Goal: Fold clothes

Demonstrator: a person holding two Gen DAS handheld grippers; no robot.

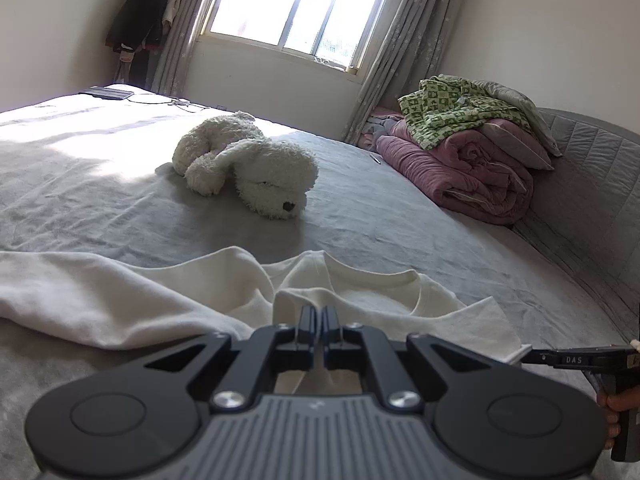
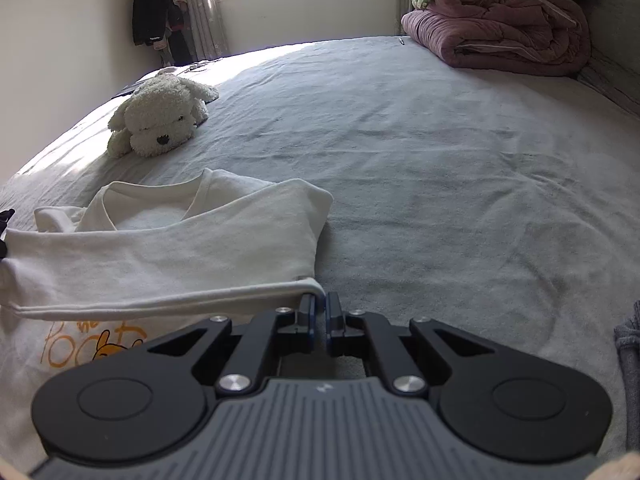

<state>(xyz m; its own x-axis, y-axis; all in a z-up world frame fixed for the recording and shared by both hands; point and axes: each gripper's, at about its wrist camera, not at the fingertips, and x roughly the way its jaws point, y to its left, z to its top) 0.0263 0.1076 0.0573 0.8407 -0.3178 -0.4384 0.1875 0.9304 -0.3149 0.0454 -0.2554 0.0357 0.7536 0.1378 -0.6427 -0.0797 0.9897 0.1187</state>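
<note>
Left fingers (image 1: 319, 314) clamped on cream shirt (image 1: 168, 292) fold, right fingers (image 2: 320, 304) pinching its hem corner

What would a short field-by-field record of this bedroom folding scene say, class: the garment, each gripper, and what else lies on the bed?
garment: white T-shirt, partly folded, orange print near its hem
left gripper: shut on a fold of the shirt
right gripper: shut on the shirt's hem corner
surface: grey bed sheet
also on bed: white plush dog; stacked quilts
</note>
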